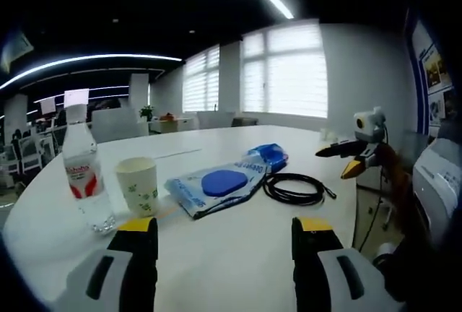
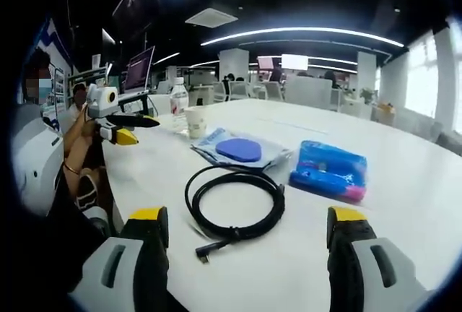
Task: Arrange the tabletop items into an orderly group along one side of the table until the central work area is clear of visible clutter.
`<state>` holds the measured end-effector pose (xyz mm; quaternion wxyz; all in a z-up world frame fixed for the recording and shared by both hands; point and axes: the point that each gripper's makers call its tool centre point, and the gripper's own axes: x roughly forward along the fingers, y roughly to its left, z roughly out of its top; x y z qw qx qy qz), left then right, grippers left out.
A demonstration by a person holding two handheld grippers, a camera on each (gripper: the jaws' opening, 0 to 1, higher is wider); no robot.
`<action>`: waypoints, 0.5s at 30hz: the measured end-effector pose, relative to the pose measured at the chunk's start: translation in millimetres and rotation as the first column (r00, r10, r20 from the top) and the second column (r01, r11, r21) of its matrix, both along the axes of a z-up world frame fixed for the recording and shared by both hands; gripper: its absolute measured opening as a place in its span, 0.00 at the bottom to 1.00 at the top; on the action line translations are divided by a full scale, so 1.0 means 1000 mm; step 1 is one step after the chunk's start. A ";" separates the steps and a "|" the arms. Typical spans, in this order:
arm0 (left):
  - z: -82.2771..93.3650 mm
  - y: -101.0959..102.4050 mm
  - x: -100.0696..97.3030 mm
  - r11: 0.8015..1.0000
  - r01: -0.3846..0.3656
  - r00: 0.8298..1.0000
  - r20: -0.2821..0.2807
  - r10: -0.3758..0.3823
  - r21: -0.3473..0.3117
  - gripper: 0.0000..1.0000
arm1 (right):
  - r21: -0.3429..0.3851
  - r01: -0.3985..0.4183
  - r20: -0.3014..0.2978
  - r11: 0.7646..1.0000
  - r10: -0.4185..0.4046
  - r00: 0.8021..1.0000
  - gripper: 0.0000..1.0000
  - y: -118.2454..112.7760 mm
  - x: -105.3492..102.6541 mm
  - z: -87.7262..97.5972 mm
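Observation:
On the white table [image 1: 216,269] stand a clear water bottle [image 1: 85,175] with a red label and a paper cup [image 1: 138,185] at the left. A plastic bag holding a blue disc [image 1: 216,185] lies in the middle, a blue packet [image 1: 268,157] behind it, and a coiled black cable [image 1: 294,189] to its right. My left gripper [image 1: 226,225] is open over bare table, short of the bag. My right gripper [image 2: 247,227] is open just before the cable [image 2: 234,207], with the blue packet [image 2: 330,170], bag [image 2: 238,151], cup [image 2: 195,121] and bottle [image 2: 179,102] beyond. Each gripper appears in the other's view [image 1: 332,165] [image 2: 144,130].
The table's edge runs close on the person's side; an arm and hand [image 2: 72,153] hold the left gripper there. Monitors [image 2: 137,70] stand beyond the left edge in the right gripper view. Office chairs [image 1: 29,154] and desks fill the background, and the far tabletop [image 2: 404,160] is bare.

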<state>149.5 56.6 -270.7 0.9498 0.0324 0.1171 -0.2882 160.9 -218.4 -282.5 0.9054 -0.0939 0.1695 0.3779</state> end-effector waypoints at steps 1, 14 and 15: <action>0.000 0.002 0.000 1.000 -0.007 1.000 -0.001 0.007 0.000 0.75 | 0.000 0.001 -0.001 1.000 -0.001 1.000 0.88 0.000 0.000 0.000; 0.002 0.016 -0.006 0.999 -0.045 0.999 0.001 0.045 0.003 0.75 | -0.010 0.012 0.007 1.000 -0.012 1.000 0.88 -0.005 -0.003 0.004; 0.001 0.017 -0.007 0.999 -0.048 0.999 0.000 0.048 0.003 0.75 | -0.008 0.013 0.007 1.000 -0.013 1.000 0.88 -0.005 -0.004 0.004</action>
